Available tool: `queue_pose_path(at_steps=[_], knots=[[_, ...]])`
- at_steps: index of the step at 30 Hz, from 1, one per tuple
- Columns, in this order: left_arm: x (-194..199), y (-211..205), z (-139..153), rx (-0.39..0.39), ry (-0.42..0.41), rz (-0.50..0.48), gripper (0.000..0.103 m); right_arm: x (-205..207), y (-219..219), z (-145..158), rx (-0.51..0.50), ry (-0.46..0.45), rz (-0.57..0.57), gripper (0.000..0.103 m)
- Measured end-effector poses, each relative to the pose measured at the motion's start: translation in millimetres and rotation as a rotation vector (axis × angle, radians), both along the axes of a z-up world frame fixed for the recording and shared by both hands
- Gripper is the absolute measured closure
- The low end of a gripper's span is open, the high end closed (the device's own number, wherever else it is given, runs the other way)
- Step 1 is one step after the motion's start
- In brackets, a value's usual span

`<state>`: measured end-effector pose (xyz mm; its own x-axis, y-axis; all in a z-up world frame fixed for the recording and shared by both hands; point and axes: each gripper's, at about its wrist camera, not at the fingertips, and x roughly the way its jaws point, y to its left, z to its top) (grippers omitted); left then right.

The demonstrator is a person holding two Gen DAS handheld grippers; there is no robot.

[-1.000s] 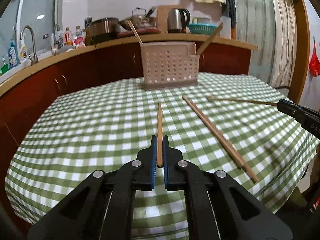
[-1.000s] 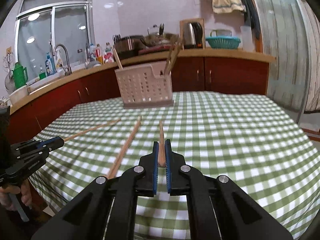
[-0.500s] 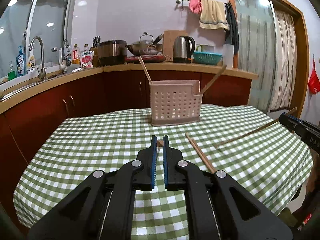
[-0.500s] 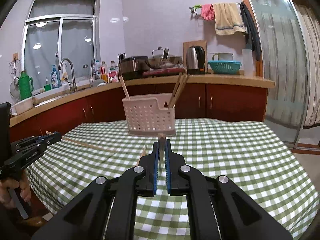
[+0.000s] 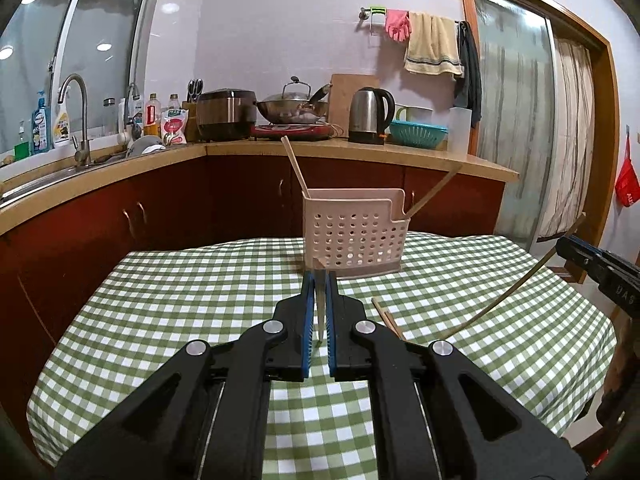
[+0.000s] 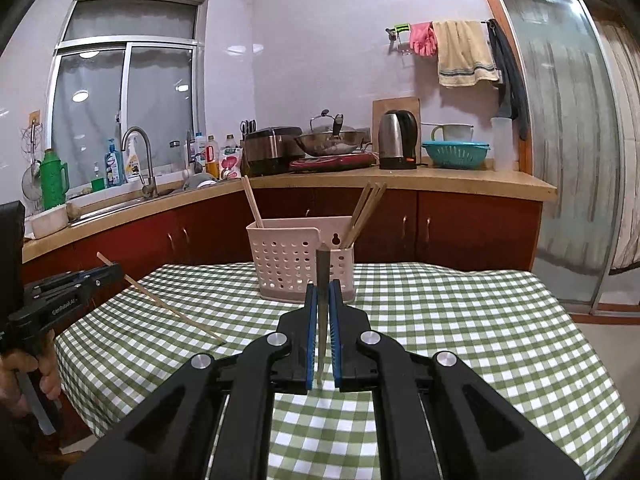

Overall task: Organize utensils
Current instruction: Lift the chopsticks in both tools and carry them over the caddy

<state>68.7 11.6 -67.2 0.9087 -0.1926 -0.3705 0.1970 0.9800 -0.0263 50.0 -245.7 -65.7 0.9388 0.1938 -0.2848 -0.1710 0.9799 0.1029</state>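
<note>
two claws [image 5: 319,280], each gripping one chopstick [image 6: 322,276]

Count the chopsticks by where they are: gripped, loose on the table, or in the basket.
Gripped chopsticks: 2
Loose chopsticks on the tablecloth: 2
Chopsticks in the basket: 4, apparently
Total: 8

My table [image 5: 168,312] wears a green-and-white checked cloth that hangs over its edges. Toward the far edge, about midway along it, the perforated pale pink utensil basket [image 5: 354,242] stands upright on the cloth. Nearer my side, right of the middle, a pair of wooden chopsticks [image 5: 387,317] lies flat, only its far end showing in my left view.
</note>
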Motion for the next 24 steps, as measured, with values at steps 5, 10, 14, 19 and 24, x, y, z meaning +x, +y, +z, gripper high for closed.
queue_pose_path(at_steps=[5, 10, 14, 19, 24], knots=[[13.3, -1.6, 7.2, -0.012, 0.001, -0.015, 0.097, 11.9, 2.6, 4.7, -0.003, -0.008, 0.006, 0.096], [25.1, -1.9, 16.3, -0.028, -0.012, -0.029, 0.097, 21.0, 5.4, 13.2, -0.001, -0.028, 0.012, 0.096], [35.2, -3.5, 26.7, -0.044, -0.022, -0.051, 0.097, 30.7, 6.5, 24.1, 0.001, -0.049, 0.019, 0.096], [50.1, -6.2, 43.3, -0.059, -0.042, -0.079, 0.097, 45.4, 7.4, 38.0, 0.009, -0.081, 0.029, 0.096], [69.4, -4.5, 65.3, -0.076, -0.075, -0.097, 0.097, 63.4, 7.1, 56.9, 0.020, -0.136, 0.038, 0.096]])
